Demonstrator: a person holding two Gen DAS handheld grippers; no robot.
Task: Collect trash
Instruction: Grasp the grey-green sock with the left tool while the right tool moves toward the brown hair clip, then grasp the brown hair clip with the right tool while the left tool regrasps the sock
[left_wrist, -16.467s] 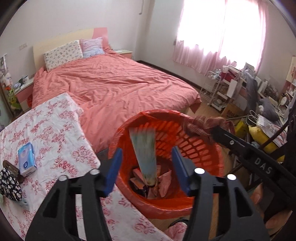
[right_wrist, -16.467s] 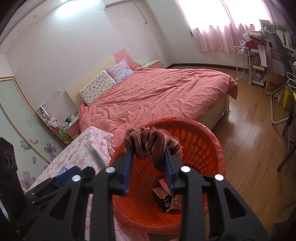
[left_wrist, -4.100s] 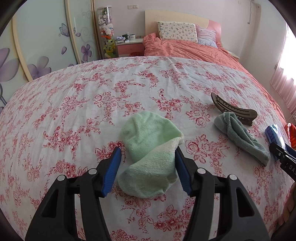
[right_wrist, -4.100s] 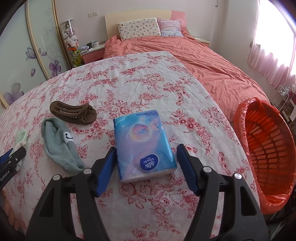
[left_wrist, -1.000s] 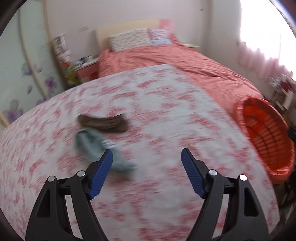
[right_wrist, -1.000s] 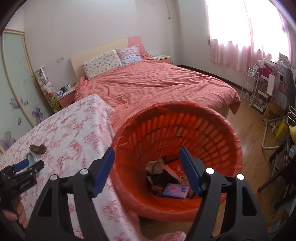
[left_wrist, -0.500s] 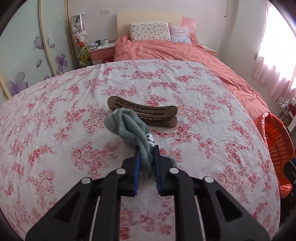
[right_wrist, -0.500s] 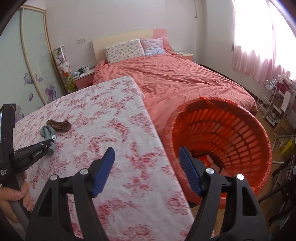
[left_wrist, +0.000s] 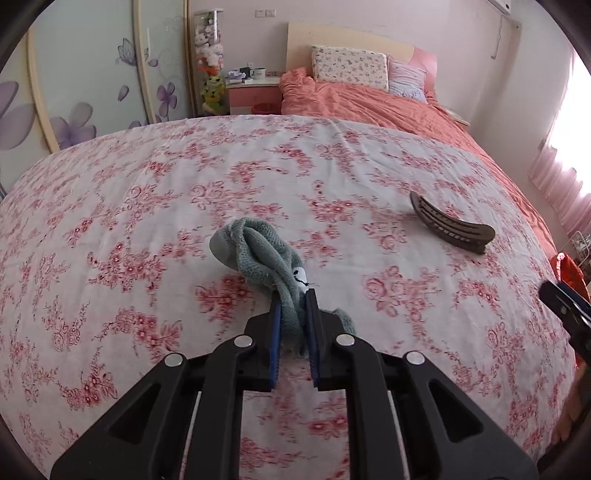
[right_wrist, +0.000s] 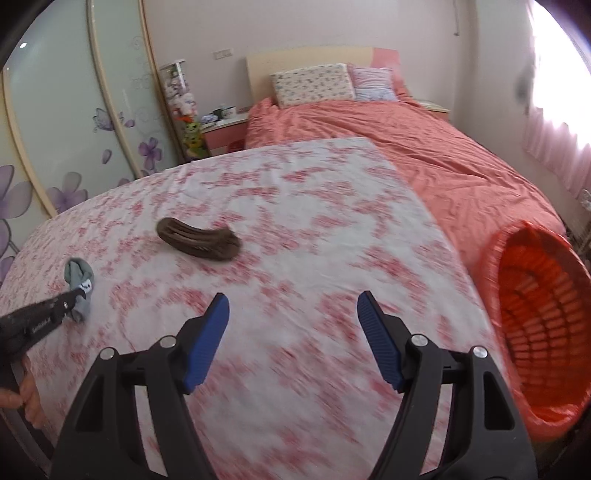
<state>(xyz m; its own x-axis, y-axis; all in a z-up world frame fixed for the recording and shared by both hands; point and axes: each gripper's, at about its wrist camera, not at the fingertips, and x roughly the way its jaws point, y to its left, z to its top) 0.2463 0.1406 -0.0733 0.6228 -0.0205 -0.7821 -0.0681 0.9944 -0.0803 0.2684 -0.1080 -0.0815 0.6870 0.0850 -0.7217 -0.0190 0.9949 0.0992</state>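
My left gripper (left_wrist: 293, 300) is shut on a grey-green sock (left_wrist: 258, 251) with a small face on it, just above the floral tablecloth (left_wrist: 147, 206). The sock also shows in the right wrist view (right_wrist: 79, 277), held by the left gripper (right_wrist: 75, 295). A brown hair clip (left_wrist: 450, 229) lies on the cloth to the right; it also shows in the right wrist view (right_wrist: 199, 243). My right gripper (right_wrist: 291, 317) is open and empty above the cloth. The orange trash basket (right_wrist: 543, 310) stands off the table's right edge.
A bed with a salmon cover (right_wrist: 424, 147) lies beyond the table. A wardrobe with flower-print doors (left_wrist: 92, 81) and a pink nightstand (left_wrist: 251, 96) stand at the back left. Pink curtains (right_wrist: 554, 147) hang at the right. The tip of the right gripper (left_wrist: 561, 299) shows at the right edge.
My left gripper has turned left with the sock in it, so the hair clip now lies to the right. My right gripper has swung left from the basket towards the table.
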